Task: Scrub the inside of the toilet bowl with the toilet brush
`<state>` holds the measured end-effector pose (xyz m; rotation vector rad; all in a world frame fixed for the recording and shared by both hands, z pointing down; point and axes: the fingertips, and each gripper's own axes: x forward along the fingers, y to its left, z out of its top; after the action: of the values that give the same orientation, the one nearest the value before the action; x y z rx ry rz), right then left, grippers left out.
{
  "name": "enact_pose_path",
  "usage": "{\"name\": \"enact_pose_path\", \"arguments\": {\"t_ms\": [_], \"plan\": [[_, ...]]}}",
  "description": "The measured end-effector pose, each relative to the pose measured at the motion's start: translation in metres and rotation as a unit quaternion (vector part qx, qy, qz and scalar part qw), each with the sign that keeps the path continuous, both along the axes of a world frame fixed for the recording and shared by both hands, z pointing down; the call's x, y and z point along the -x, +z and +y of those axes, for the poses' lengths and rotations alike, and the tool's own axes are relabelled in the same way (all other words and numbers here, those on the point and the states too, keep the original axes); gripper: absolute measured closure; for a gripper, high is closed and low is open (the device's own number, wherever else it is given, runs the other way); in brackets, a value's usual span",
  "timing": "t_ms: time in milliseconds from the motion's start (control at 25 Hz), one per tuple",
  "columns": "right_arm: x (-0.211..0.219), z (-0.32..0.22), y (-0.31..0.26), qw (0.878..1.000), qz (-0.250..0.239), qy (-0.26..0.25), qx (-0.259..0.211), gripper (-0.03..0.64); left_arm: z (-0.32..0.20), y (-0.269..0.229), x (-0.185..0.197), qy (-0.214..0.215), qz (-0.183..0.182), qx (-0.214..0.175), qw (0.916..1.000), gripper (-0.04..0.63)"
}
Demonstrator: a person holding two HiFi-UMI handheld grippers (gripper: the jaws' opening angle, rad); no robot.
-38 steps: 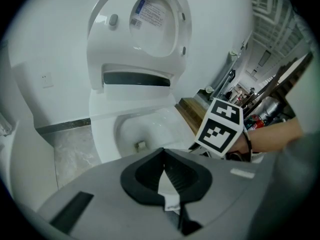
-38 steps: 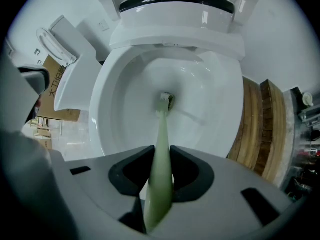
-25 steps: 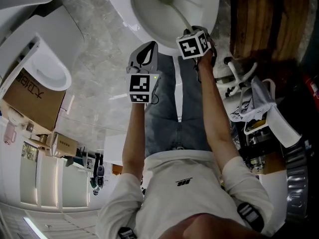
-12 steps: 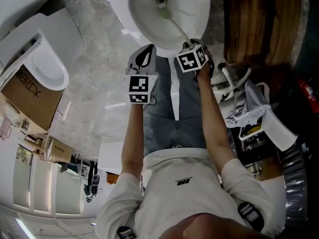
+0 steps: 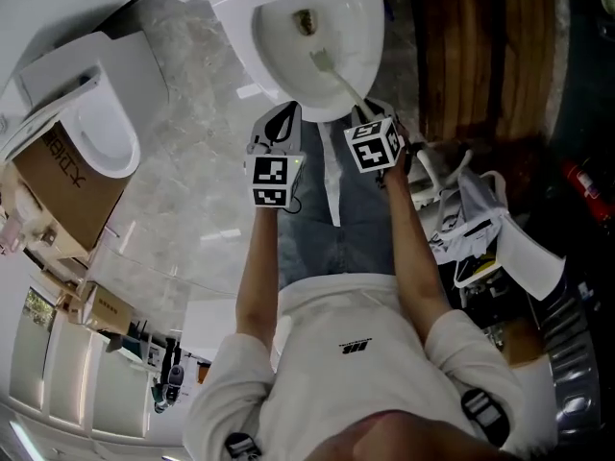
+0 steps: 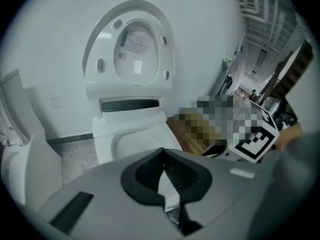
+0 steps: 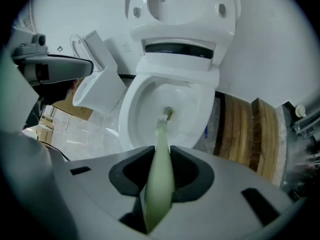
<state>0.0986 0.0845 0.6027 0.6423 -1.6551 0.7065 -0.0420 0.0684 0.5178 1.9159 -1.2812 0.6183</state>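
The right gripper (image 7: 160, 156) is squeezed tight on the pale green handle of the toilet brush (image 7: 159, 184), close to the front edge of the toilet bowl (image 7: 128, 121). The handle looks smooth and gets thin toward the bowl. It could slip or spin between the jaws if the brush is pushed hard. Then the brush would drop into the bowl.

The left gripper (image 6: 164, 170) is closed with nothing in it. It hangs just in front of the bowl, beside the right one, and does no work. If it drifts closer, it could bump the handle.

Farther in, the bristle end (image 7: 162, 120) sits low inside the bowl, just beside the drain hole (image 7: 170, 114). I cannot tell if it touches the white wall. If the bristles only wave in the air, nothing gets clean. If they poke into the hole, they could get stuck. A quick flick could throw dirty water over the rim. It would land on the grey floor (image 5: 192, 133) left of the bowl or the wooden boards (image 7: 245, 129) on its right.

Behind the bowl the lid (image 7: 182, 4) stands up. A big swing of the handle might knock it down onto the brush.
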Motion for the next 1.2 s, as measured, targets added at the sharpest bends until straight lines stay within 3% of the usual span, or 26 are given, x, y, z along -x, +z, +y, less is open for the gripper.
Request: {"name": "enact_pose_path", "arguments": {"t_ms": [240,520,840,1200], "plan": [[0.002,-0.011,-0.087,0.998,-0.034,-0.020,-0.054,0.528,-0.003,-0.062,-0.003,-0.007,-0.002,-0.028,0.9996,0.584],[0.011,-0.028,-0.203,0.987,-0.094,-0.030,-0.127,0.528,-0.002,-0.149,0.002,-0.017,-0.008,-0.067,0.9976,0.586],[0.011,-0.042,-0.309,0.968,-0.159,-0.015,-0.193,0.528,-0.009,-0.252,0.004,-0.031,-0.009,-0.134,0.9905,0.584],[0.004,-0.038,-0.400,0.943,-0.211,-0.025,-0.256,0.529,-0.006,-0.333,-0.004,-0.031,-0.022,-0.195,0.9800,0.585]]}}
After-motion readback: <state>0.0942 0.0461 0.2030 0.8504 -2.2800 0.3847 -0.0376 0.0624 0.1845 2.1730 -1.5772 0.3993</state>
